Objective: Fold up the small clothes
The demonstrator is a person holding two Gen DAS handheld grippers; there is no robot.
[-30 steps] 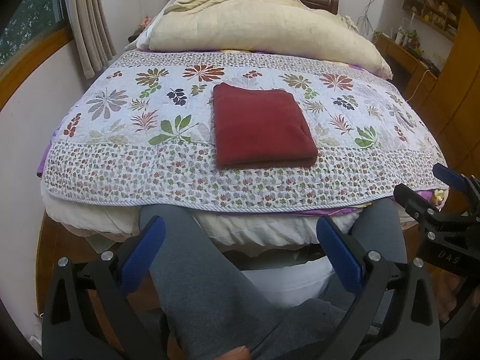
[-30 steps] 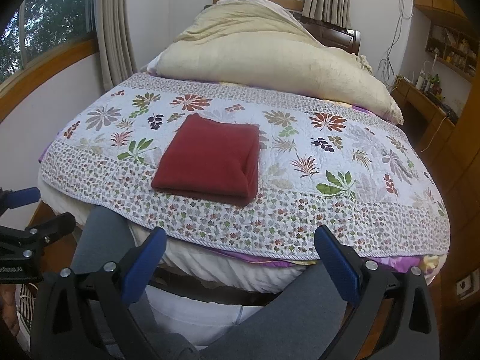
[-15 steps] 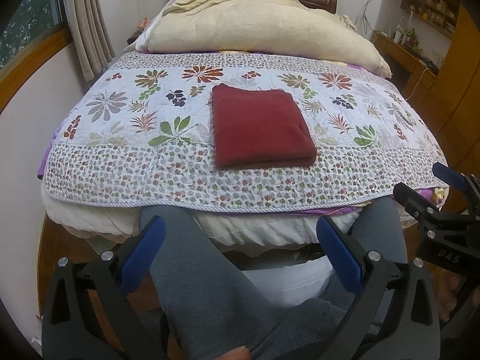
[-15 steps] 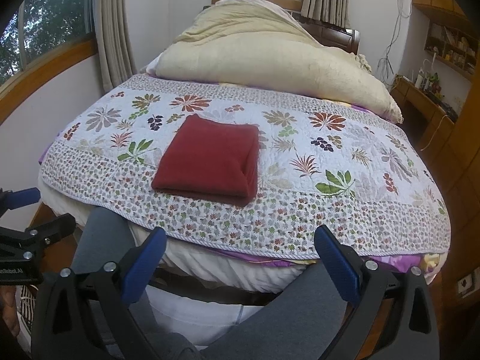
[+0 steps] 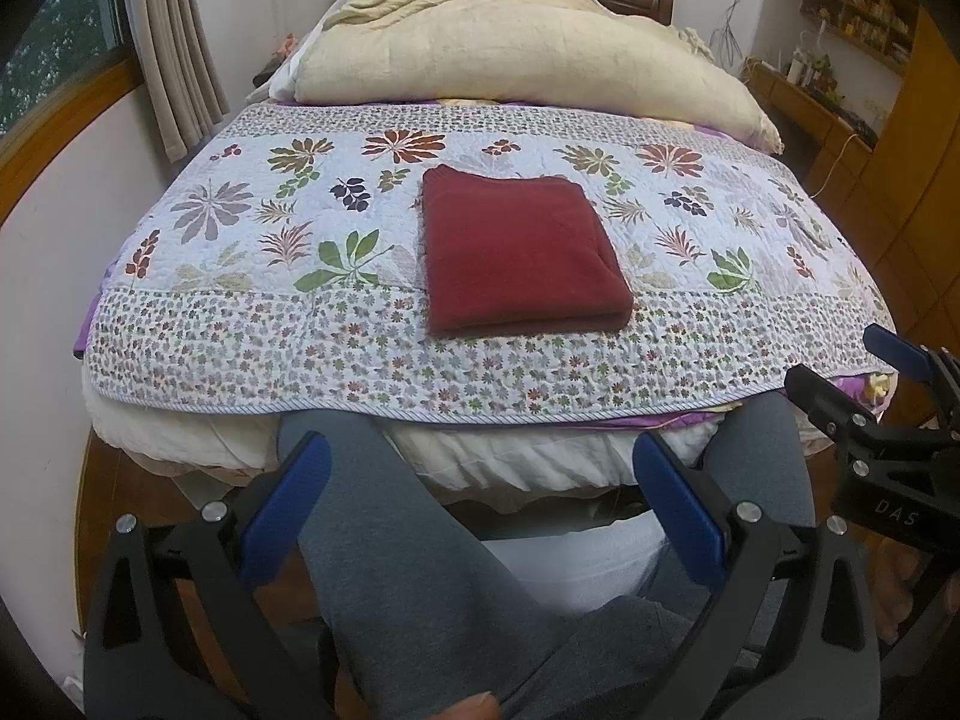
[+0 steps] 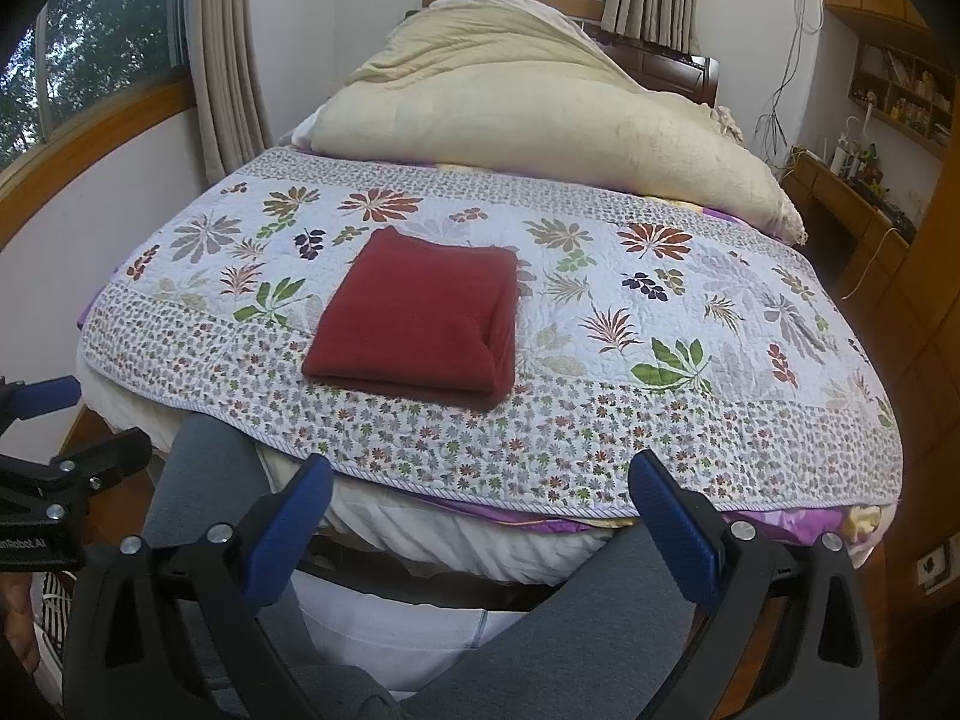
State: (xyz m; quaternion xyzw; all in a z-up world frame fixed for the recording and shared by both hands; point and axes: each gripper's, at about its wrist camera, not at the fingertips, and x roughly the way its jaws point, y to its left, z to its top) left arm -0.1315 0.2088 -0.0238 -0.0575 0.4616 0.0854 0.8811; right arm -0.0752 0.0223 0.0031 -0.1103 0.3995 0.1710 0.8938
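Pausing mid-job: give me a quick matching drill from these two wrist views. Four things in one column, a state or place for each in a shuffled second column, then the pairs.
Things
1. red cloth
2. cream duvet
3. left tongs
4. floral quilt

States or places
A. open, holding nothing
B. heaped at the far end of the bed
C. folded into a neat rectangle
D. spread flat under the cloth

Pairs: 1-C, 2-B, 3-A, 4-D

Shelf items [image 6: 906, 99] too small to identify; headboard [image 6: 672, 69] mostly hidden.
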